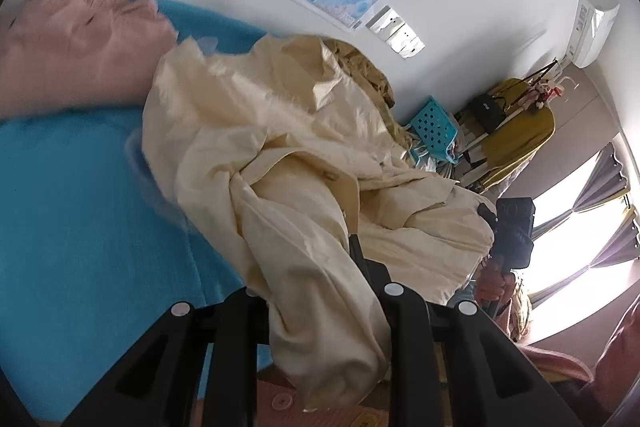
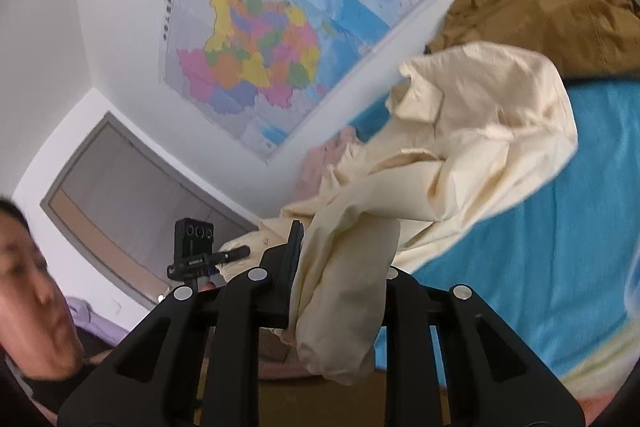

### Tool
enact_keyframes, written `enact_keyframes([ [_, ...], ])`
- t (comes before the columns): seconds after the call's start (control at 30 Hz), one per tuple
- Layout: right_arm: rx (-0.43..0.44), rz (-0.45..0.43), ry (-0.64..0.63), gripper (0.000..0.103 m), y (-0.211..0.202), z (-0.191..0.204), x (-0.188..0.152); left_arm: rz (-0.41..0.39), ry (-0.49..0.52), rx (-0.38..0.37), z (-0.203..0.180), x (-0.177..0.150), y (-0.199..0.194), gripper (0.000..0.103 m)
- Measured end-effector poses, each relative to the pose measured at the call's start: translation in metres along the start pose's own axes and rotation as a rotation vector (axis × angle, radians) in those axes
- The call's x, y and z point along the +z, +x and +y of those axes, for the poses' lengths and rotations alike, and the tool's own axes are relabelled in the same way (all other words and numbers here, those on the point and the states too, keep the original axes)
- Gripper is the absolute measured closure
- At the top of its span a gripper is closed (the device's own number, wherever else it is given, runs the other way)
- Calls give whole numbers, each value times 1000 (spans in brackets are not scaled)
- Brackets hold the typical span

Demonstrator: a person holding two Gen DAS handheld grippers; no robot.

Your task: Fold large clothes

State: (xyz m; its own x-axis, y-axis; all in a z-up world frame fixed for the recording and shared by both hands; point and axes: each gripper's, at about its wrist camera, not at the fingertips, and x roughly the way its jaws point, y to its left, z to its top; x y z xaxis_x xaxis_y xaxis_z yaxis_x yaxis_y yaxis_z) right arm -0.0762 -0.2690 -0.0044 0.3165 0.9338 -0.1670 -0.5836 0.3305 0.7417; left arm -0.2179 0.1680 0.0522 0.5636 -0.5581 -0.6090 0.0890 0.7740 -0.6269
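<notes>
1. Two grippers, one cream garment (image 1: 288,163) strung between them, and we see it from both ends.
2. Our left gripper (image 1: 316,267) is clenched on a bunched fold of the cream cloth; the fabric spills down between the black fingers (image 1: 360,259) and hangs below them.
3. Our right gripper (image 2: 340,247) is clamped on another bunched fold of that garment (image 2: 472,155), with a thick roll of cloth drooping out under the jaws.
4. From the left wrist view we spot the other gripper (image 1: 514,231) at the garment's far edge, a hand (image 1: 494,281) gripping its handle.
5. From the right wrist view, the left unit (image 2: 196,247) shows beyond the cloth, its small camera block facing us.
6. Most of the garment is up off the blue bed cover (image 1: 80,227), while its far part trails toward the bed.
7. We see a pink garment (image 1: 76,55) lying crumpled on the bed beside the cream one.
8. We see a brown garment (image 2: 552,15) heaped at the wall end of the bed, just behind the cream cloth.
9. We see a coloured map (image 2: 260,39) covering the white wall behind.
</notes>
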Motion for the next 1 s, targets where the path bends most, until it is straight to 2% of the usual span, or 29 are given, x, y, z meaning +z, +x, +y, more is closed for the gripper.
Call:
enact_keyframes([
  [0.3, -33, -47, 49, 81, 21, -7, 65, 3, 20, 39, -11, 76, 4, 81],
  [0.53, -72, -48, 66, 79, 46, -19, 109, 10, -15, 77, -2, 126, 17, 81],
  [0.8, -96, -45, 101, 78, 69, -36, 141, 4, -80, 92, 19, 171, 35, 80],
  [1.0, -127, -45, 119, 77, 84, -46, 160, 16, -113, 130, 36, 195, 53, 80],
])
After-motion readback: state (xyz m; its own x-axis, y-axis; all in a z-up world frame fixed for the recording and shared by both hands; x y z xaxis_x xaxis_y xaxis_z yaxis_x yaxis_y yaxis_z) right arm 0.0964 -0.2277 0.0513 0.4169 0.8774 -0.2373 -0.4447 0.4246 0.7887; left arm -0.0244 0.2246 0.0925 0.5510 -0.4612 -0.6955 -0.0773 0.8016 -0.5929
